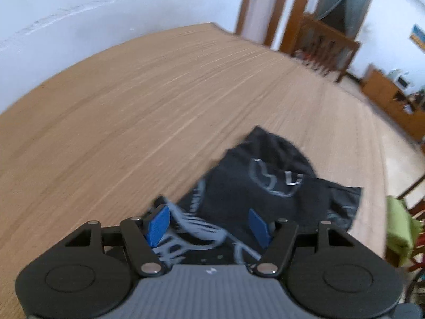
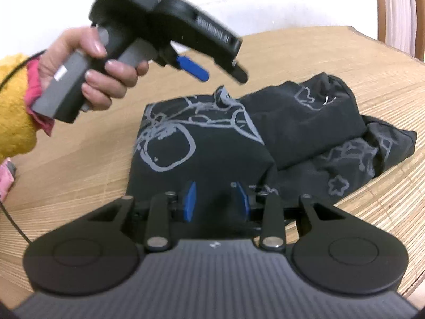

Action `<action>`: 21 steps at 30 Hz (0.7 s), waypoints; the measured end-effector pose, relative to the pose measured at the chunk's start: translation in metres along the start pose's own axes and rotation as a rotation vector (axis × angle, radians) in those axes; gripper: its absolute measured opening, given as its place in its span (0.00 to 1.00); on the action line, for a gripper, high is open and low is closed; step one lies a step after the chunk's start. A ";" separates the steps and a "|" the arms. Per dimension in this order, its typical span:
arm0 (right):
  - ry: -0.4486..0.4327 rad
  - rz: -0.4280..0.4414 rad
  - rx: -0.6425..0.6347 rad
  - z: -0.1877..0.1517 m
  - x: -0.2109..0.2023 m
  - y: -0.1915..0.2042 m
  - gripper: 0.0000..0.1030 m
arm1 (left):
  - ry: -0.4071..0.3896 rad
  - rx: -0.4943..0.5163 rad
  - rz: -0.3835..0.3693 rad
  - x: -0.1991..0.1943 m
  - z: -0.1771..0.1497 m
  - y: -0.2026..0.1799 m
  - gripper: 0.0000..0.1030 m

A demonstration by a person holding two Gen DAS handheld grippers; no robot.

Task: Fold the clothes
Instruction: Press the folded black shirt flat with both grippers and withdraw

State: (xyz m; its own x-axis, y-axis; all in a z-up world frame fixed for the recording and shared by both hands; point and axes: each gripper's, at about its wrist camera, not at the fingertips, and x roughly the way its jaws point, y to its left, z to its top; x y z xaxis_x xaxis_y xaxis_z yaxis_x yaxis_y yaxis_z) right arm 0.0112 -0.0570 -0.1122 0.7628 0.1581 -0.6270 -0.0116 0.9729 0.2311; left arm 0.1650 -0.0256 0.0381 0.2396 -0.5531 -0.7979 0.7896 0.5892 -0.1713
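Observation:
A black garment printed with grey line drawings lies rumpled and partly folded on the wooden table. My right gripper sits low over its near edge, blue pads apart with dark cloth showing in the gap and no clear pinch. A hand in a yellow fuzzy sleeve holds my left gripper in the air above the garment's far left corner. In the left wrist view, the left gripper is open, and the garment lies below and beyond its fingers.
The table stretches far to the left and back toward a white wall. A chair with a green cloth stands past the table's right edge, with wooden cabinets behind. A black cable runs along the left.

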 end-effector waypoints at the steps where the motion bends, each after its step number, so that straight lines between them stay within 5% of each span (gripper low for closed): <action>1: 0.007 -0.004 0.001 -0.001 0.002 0.003 0.35 | 0.007 -0.003 -0.016 0.004 -0.001 0.001 0.66; 10: 0.071 -0.056 0.005 -0.009 0.021 0.008 0.35 | 0.097 -0.033 -0.057 0.044 -0.007 0.015 0.64; 16: 0.070 -0.077 0.004 -0.004 0.003 0.016 0.36 | 0.026 0.141 0.071 -0.018 -0.013 0.033 0.70; 21: 0.064 -0.017 -0.008 -0.013 -0.028 0.034 0.50 | 0.095 0.181 0.136 -0.051 -0.038 0.091 0.72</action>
State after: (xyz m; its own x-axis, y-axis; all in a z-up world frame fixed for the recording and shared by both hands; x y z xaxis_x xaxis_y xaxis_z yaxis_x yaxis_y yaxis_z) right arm -0.0186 -0.0264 -0.0964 0.7202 0.1518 -0.6770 -0.0041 0.9767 0.2146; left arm 0.2031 0.0786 0.0407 0.3026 -0.4131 -0.8589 0.8443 0.5343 0.0405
